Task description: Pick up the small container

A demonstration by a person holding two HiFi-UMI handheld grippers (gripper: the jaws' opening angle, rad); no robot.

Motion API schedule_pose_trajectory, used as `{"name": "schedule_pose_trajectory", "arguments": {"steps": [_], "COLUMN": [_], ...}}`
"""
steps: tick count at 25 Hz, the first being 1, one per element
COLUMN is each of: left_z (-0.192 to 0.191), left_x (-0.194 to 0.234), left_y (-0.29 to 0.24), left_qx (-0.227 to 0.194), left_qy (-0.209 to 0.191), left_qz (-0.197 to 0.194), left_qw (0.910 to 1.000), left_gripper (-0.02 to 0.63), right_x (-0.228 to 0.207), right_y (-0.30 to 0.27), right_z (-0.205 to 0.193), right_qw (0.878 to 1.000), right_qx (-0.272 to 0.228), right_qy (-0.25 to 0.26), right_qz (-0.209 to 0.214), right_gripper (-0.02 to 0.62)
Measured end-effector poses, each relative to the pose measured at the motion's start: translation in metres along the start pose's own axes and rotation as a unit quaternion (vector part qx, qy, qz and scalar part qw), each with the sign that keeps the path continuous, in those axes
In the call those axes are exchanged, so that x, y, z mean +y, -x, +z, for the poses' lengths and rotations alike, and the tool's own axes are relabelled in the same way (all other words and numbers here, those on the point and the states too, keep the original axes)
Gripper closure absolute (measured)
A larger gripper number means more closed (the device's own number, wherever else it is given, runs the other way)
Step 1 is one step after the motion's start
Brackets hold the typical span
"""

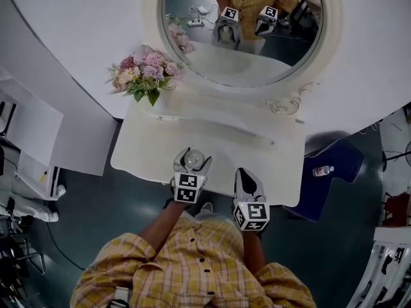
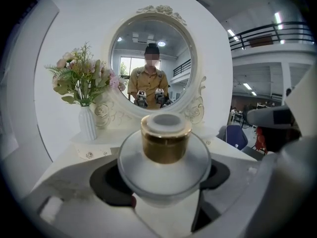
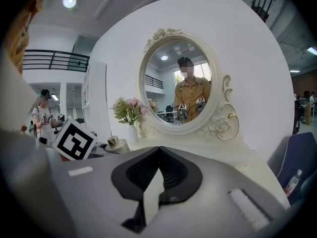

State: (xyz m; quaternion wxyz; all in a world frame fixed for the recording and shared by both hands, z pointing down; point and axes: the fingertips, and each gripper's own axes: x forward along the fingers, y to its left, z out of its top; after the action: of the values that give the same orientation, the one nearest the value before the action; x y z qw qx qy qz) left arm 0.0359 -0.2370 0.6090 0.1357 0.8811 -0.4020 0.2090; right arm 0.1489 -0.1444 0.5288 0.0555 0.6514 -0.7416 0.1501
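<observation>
The left gripper view alone shows the grip closely: the left tongs (image 2: 164,178) are clamped on the small container (image 2: 166,143), with a dark pad pressed to each side of its wide body. From the head view the same container (image 1: 194,160) is only a pale round shape between the left tongs (image 1: 192,156), over the front edge of the tabletop (image 1: 257,143), left of its middle. No view tells whether it touches the surface.

The right gripper view shows the right tongs (image 3: 158,150) drawn together at the tips, with nothing between them. At its left it catches the container (image 3: 118,144) from the side, beside the left marker cube (image 3: 74,140). It also shows a bottle (image 3: 293,182) on a blue chair (image 3: 297,157).

Both forearms, in yellow checked sleeves, reach forward from the head view's lower edge. Both tongs aim at the oval mirror (image 1: 244,37), and the right tongs (image 1: 244,175) sit at the front edge, just right of the left.

The container has a frosted white, bowl-shaped body, a gold collar and a flat white cap. A vase of pink flowers (image 1: 141,72) stands at the rear left corner.
</observation>
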Motion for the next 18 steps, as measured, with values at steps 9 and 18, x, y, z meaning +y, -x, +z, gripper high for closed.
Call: {"name": "schedule_pose_trajectory", "arguments": {"steps": [9,18], "left_z": [0.031,0.055], "left_x": [-0.012,-0.014], "left_y": [0.029,0.056], "left_qx": [-0.038,-0.066], "left_qy": [-0.012,-0.01], "left_qz": [-0.007,-0.006], "left_qw": [0.9992,0.9977], "left_gripper": [0.262,0.262], "right_x": [0.002,0.014], "right_y": [0.007,0.016], "right_z": [0.016,0.027], "right_qw": [1.0,1.0], "right_qx": [-0.015,-0.029], "right_qy": [0.001,0.005], "right_qz": [-0.001,0.005], "right_gripper": [0.594,0.594]}}
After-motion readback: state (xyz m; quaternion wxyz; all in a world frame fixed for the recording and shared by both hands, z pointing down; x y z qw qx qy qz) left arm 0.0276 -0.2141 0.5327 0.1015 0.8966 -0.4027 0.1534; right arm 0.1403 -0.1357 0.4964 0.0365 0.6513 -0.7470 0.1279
